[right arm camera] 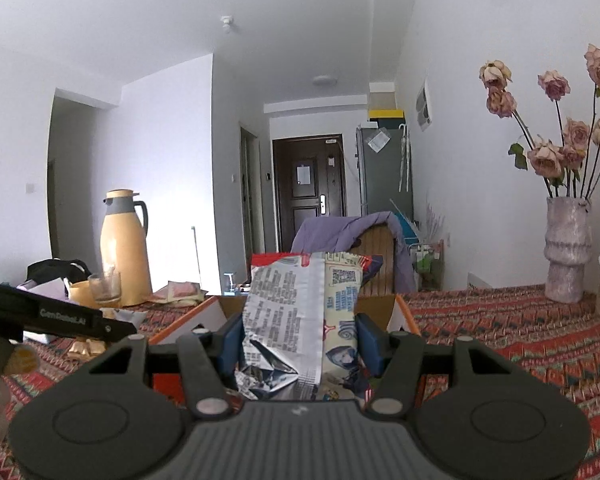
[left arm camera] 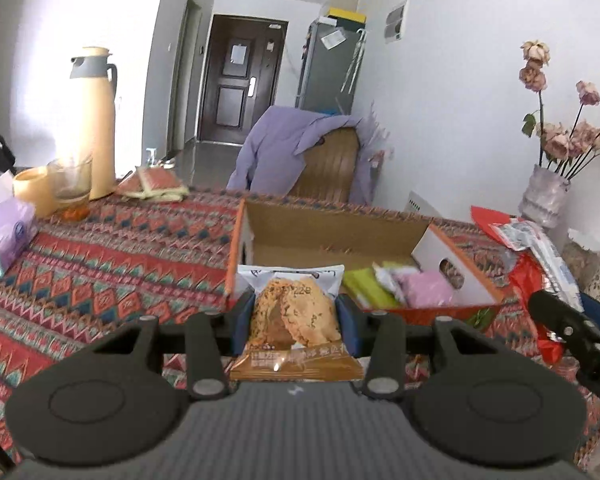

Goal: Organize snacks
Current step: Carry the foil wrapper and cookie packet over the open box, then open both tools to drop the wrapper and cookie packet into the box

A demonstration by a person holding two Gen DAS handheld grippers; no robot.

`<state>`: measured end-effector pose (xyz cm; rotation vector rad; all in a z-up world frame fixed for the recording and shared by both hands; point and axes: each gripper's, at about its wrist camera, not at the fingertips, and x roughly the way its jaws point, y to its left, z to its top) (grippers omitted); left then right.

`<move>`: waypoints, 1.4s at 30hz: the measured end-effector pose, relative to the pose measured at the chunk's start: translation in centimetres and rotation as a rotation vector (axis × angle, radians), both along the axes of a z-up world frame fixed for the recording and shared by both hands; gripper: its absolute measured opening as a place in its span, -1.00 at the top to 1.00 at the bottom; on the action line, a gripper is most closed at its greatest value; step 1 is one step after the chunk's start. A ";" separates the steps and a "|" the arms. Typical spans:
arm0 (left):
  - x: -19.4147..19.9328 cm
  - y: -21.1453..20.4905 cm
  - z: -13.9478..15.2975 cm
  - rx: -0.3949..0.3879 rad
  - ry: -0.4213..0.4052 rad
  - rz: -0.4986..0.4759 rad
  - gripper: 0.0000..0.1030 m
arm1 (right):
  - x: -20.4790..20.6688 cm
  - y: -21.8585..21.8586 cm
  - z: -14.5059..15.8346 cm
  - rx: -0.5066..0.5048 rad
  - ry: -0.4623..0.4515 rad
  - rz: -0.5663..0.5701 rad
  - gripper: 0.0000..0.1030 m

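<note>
Left gripper (left arm camera: pixel 295 316): clamped on cookie packet (left arm camera: pixel 294 322), held above counter (left arm camera: pixel 100 248), just before cardboard box (left arm camera: pixel 340 236).
Right gripper (right arm camera: pixel 300 338): clamped on crinkled foil snack bag (right arm camera: pixel 300 312), upright, box behind.
Box contents: green, pink packets (left arm camera: pixel 396 286).

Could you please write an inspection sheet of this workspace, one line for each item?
Surface: table under a red patterned cloth.
Job's things: cookie packet and silver snack bag are held; open cardboard box holds green and pink packets.
Clutter: yellow thermos, glass, tissue pack, red wrappers, vase of dried roses.
Grippers: left hand-held gripper shut on the cookie packet; right hand-held gripper shut on the snack bag.
Cables: nothing seen.
Surroundings: chair with a purple garment, dark door, grey fridge.
</note>
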<state>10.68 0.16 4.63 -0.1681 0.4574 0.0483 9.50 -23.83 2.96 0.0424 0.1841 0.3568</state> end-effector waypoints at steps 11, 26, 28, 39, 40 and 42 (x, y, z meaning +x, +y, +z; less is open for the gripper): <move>5.0 -1.0 1.7 -0.012 -0.025 0.003 0.13 | 6.1 1.5 2.2 0.028 0.029 0.016 -0.11; 12.7 -1.2 0.7 0.039 0.027 0.039 0.13 | 15.5 5.1 0.4 0.002 0.148 0.008 -0.11; 13.6 -1.0 0.1 0.045 0.050 0.047 0.13 | 16.7 5.5 -0.4 -0.006 0.182 0.007 -0.11; 15.1 -0.3 -3.6 0.065 0.156 0.052 0.06 | 18.7 7.1 -4.8 -0.083 0.309 0.002 -0.12; 15.0 -0.2 -3.7 0.063 0.156 0.054 0.01 | 18.7 7.1 -4.9 -0.082 0.314 -0.002 -0.12; 14.6 0.1 -3.7 0.045 0.146 0.052 -0.55 | 18.6 6.6 -4.8 -0.064 0.325 -0.010 -0.38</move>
